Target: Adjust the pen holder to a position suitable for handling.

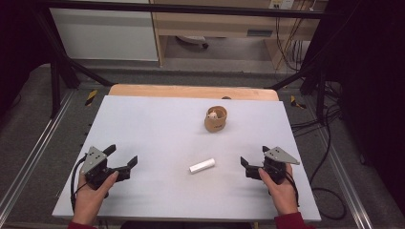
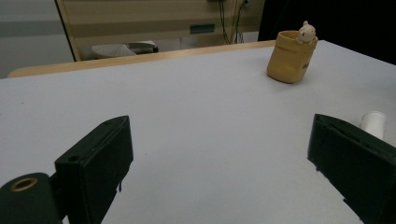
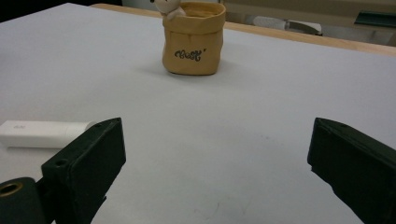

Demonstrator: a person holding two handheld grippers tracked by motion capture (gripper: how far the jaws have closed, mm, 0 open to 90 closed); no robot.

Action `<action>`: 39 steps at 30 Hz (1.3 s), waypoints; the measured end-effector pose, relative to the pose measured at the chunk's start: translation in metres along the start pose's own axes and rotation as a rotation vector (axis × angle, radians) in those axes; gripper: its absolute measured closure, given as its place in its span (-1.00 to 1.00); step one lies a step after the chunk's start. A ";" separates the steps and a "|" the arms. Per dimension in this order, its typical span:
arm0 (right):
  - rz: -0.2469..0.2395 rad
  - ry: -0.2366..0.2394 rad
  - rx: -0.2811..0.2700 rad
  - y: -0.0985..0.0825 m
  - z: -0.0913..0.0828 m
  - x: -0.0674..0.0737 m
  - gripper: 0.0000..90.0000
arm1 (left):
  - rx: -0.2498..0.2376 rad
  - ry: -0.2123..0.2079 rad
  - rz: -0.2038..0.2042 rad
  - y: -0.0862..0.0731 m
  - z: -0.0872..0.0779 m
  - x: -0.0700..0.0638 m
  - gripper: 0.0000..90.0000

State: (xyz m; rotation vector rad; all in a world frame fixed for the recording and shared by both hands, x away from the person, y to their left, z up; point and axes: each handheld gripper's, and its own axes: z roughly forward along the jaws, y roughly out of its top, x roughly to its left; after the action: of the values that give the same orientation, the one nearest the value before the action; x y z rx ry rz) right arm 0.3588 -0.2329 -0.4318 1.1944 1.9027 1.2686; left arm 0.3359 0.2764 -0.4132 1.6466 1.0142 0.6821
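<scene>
A white cylinder [image 1: 202, 165] lies on its side on the pale table top [image 1: 153, 124], between my two grippers. In the left gripper view the white cylinder [image 2: 373, 123] peeks out behind the right jaw. In the right gripper view the white cylinder [image 3: 44, 134] lies behind the left jaw. Farther back stands a tan pot [image 1: 216, 119] with a small pale figure [image 1: 212, 115] at its rim, also seen as the pot [image 2: 290, 56] and the pot [image 3: 192, 39]. My left gripper [image 1: 123, 155] [image 2: 219, 126] is open and holds nothing. My right gripper [image 1: 254, 155] [image 3: 215, 123] is open too, its jaws wide apart over bare table.
A wooden strip [image 1: 191, 90] runs along the table's far edge. Black frame legs [image 1: 57, 71] stand at the back corners. Cables [image 1: 325, 143] trail on the floor to the right. A wooden cabinet [image 1: 215, 24] stands beyond the table.
</scene>
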 end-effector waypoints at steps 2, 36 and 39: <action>0.006 -0.003 0.010 0.000 0.000 0.001 -0.90 | 0.000 -0.001 -0.004 0.000 0.000 0.000 -0.85; -0.073 0.118 0.305 -0.004 0.023 0.048 0.17 | 0.112 0.001 -0.008 -0.006 0.006 -0.006 -0.86; -0.068 0.131 0.309 -0.004 0.027 0.048 0.45 | 0.117 -0.002 -0.001 -0.007 0.007 -0.007 -0.85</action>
State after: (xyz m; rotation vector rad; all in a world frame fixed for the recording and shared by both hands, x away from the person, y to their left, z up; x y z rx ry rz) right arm 0.3575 -0.1789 -0.4445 1.2078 2.2791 1.0662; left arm 0.3364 0.2680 -0.4213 1.7471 1.0706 0.6307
